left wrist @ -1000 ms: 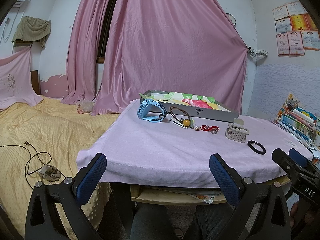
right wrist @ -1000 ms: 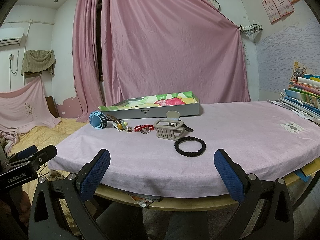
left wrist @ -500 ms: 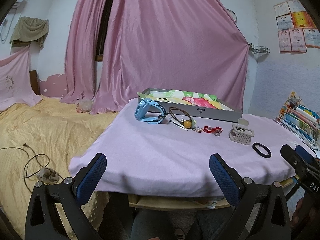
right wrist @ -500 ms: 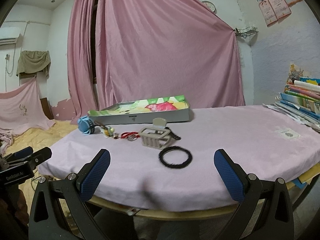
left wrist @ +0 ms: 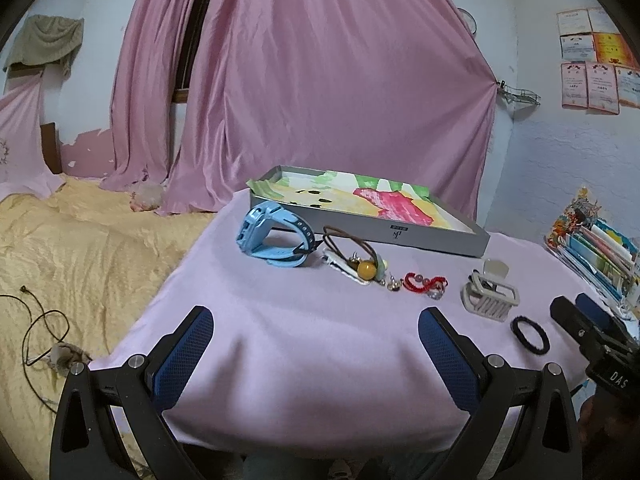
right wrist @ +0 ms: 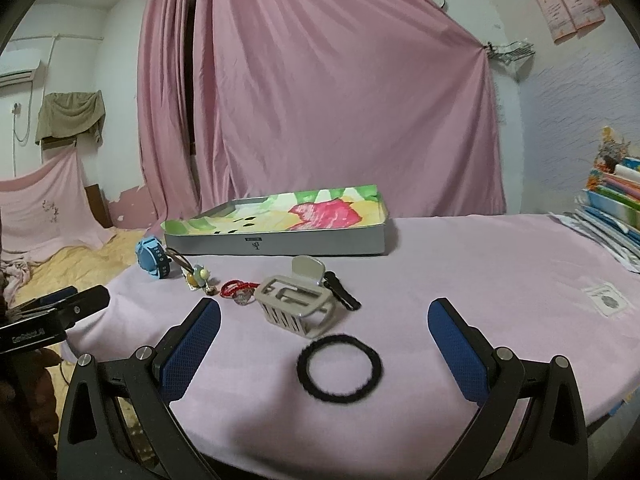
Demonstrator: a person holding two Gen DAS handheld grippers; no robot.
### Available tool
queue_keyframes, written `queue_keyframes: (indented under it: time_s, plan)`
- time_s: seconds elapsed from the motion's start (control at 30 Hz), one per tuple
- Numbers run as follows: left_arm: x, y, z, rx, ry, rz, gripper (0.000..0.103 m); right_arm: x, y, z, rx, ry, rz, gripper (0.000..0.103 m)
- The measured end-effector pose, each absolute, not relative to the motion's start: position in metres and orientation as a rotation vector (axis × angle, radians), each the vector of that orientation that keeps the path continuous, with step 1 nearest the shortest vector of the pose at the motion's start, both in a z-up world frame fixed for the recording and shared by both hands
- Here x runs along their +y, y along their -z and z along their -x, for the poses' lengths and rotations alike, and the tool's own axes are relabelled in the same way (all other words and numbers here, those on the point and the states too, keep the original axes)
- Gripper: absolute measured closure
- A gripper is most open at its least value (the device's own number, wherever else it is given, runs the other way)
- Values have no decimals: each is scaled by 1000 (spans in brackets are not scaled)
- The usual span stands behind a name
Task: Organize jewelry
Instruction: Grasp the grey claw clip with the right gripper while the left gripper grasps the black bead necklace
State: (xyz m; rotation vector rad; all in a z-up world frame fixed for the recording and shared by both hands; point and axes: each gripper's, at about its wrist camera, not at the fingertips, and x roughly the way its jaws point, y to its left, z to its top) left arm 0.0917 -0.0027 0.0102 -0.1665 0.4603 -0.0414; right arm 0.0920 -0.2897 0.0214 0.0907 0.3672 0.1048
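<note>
Listing first our one container: a shallow grey tray (right wrist: 276,240) at the table's far side, lined with a bright floral sheet, no jewelry visible inside. On the pink cloth (left wrist: 300,344) before it we count a blue watch (left wrist: 274,236), brown hair tie with yellow bead (left wrist: 362,262), red bracelet (left wrist: 424,282), beige claw clip (right wrist: 298,304) and black hair tie (right wrist: 339,368). Our left gripper (left wrist: 316,356) and right gripper (right wrist: 324,354) hover spread wide, holding and touching nothing.
</note>
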Motion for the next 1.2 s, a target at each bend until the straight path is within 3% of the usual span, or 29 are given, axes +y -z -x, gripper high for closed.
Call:
queue_keyframes:
  time_s: [0.37,0.63,0.83,1.0,1.07,1.2]
  plan:
    - [-8,-23,-140,529,121,224,1,-282,-20,-133,455,-158,-124,5]
    - [-15,-24,-175,598,173,261,32,-265,-13,-157,546,-187,-108,25]
    - [-16,-22,-194,644,179,292,56,-258,-13,-171,605,-169,-84,26]
    - [-16,-20,-207,676,186,307,68,-250,-13,-180,643,-148,-44,26]
    - [-17,-19,-210,684,180,309,81,-248,-13,-182,650,-149,-32,26]
    - [-17,-18,-211,691,175,304,94,-245,-10,-186,680,-152,-10,40]
